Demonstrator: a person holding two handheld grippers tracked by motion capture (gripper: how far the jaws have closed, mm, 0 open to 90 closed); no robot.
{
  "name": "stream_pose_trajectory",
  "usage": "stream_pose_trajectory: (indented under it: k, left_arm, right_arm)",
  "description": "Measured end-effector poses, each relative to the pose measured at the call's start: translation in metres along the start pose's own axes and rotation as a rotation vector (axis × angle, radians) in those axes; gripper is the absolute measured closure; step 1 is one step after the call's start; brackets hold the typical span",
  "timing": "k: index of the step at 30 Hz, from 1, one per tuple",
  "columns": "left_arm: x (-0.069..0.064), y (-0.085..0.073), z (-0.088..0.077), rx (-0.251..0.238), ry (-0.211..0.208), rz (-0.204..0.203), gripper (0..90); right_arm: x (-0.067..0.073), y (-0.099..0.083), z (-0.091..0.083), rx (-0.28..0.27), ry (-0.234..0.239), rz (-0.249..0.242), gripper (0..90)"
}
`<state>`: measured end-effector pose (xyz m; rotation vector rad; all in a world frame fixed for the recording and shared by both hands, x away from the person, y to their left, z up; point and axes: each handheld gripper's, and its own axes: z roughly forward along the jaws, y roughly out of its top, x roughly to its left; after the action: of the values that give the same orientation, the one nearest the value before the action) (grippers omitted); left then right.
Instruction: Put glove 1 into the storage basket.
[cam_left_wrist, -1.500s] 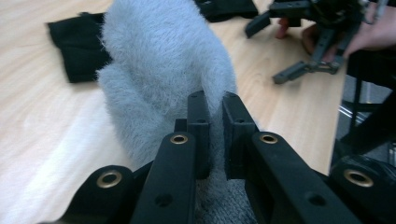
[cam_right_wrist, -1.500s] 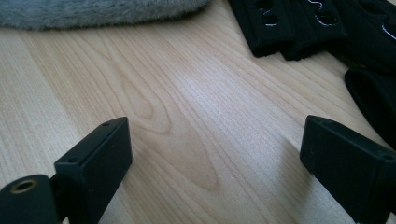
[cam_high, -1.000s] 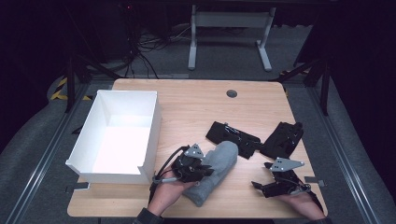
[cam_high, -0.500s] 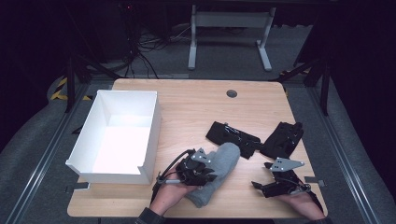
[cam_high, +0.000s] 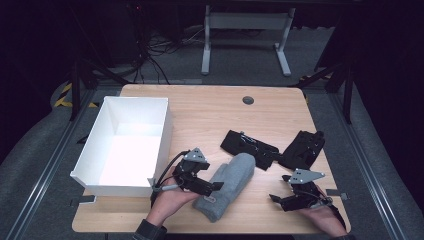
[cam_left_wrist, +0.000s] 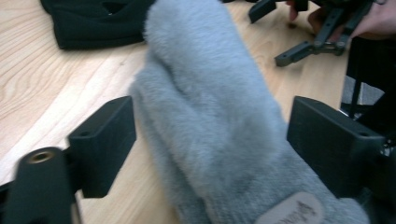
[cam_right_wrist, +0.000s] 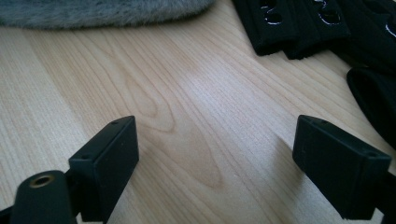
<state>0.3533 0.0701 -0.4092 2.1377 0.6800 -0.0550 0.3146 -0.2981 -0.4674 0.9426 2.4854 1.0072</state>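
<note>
Grey fleece mitten (cam_high: 227, 185), one item, lying flat on the wooden tabletop (cam_high: 210, 110) near its front edge, just right of the white box (cam_high: 125, 145). Its long axis is running diagonally, cuff and label end toward the person, rounded tip pointing up and right toward the two black gloves (cam_high: 250, 147) (cam_high: 302, 150).

Left gripper (cam_high: 212, 186): sitting at the mitten's cuff end, jaws having just been opening and now standing spread. In the left gripper view the mitten (cam_left_wrist: 219, 126) is lying between the two jaws with a gap showing on each side, so the pads are straddling it rather than pinching it.

Right gripper (cam_high: 274, 199): resting well apart from the mitten, to its right, jaws wide and carrying nothing; in the right gripper view they are framing bare wood, with the mitten's fuzzy edge (cam_right_wrist: 102, 11) far ahead and left.

Judgement: the left hand is by far the nearer. Any fresh grasp is depending on that gripper staying square across the mitten's width at the cuff, not along its length.
</note>
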Motion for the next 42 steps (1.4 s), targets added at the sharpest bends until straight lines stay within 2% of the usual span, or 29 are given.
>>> stream_pose_trajectory:
  k: [3,4,9,10,14,16,21,22,23,24,26,33,42]
  left_arm:
    - [-0.001,0.001,0.005,0.003,0.003,0.002,12.7]
    - [-0.002,0.002,0.007,0.007,0.003,0.002,9.8]
    - [-0.002,0.003,0.031,0.069,0.019,-0.012,4.5]
    - [-0.002,0.003,0.031,0.069,0.019,-0.012,4.1]
    - [0.003,0.0,0.045,0.125,0.044,-0.025,2.2]
    - [0.007,-0.003,0.052,0.159,0.029,-0.023,0.5]
    - [0.009,-0.006,0.058,0.177,0.024,-0.019,0.5]
    - [0.012,-0.009,0.062,0.194,-0.005,-0.044,0.8]
    - [0.012,-0.009,0.062,0.194,-0.005,-0.044,2.2]
    - [0.012,-0.01,0.063,0.193,-0.025,-0.049,2.2]
    - [0.011,-0.009,0.063,0.196,-0.046,-0.04,8.1]
    - [0.01,-0.009,0.061,0.213,-0.075,-0.049,22.8]
    - [0.01,-0.006,0.062,0.257,-0.153,-0.093,52.5]
  right_arm:
    - [0.0,-0.001,0.0,-0.005,0.002,0.0,14.3]
    - [-0.001,-0.001,0.0,-0.01,0.003,0.0,14.2]
    - [-0.001,-0.002,0.0,-0.018,0.004,-0.001,14.1]
    - [-0.001,-0.002,0.0,-0.018,0.004,-0.001,14.1]
    - [-0.001,-0.003,0.001,-0.023,0.004,-0.002,13.9]
    - [-0.001,-0.003,0.001,-0.025,0.004,-0.001,13.8]
    - [-0.001,-0.004,0.001,-0.03,0.004,-0.002,13.7]
    - [-0.001,-0.004,0.001,-0.03,0.004,-0.002,13.7]
    - [-0.001,-0.004,0.001,-0.03,0.004,-0.002,13.7]
    - [-0.001,-0.004,0.001,-0.031,0.004,-0.003,13.6]
    - [-0.001,-0.004,0.001,-0.032,0.004,-0.003,13.6]
    - [-0.001,-0.004,0.001,-0.035,0.002,-0.002,13.3]
    - [-0.001,-0.004,0.001,-0.033,0.003,0.001,12.5]
